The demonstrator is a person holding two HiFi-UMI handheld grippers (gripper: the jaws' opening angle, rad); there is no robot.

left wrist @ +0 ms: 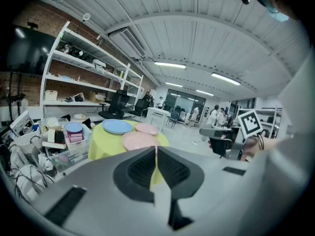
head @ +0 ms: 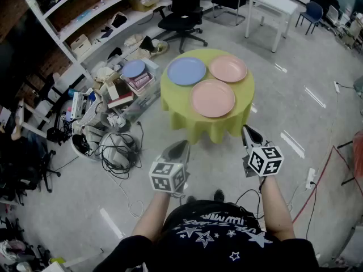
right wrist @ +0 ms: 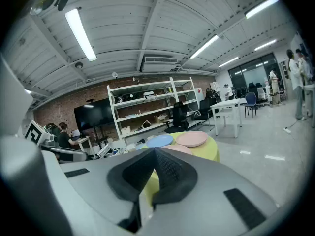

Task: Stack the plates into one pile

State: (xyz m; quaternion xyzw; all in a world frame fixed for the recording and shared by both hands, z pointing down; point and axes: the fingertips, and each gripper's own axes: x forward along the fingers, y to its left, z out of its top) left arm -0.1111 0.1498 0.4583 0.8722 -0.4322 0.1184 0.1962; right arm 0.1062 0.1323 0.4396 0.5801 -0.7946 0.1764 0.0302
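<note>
Since the person stands back from the table, the left gripper and right gripper hang short of it, each with jaws pressed together on nothing. The blue plate, far pink plate and near pink plate lie side by side on it (none stacked yet).

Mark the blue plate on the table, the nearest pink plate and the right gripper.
blue plate (head: pixel 186 71): head view, its centre.
nearest pink plate (head: pixel 212 98): head view, its centre.
right gripper (head: pixel 248 131): head view, its shut tips.
</note>
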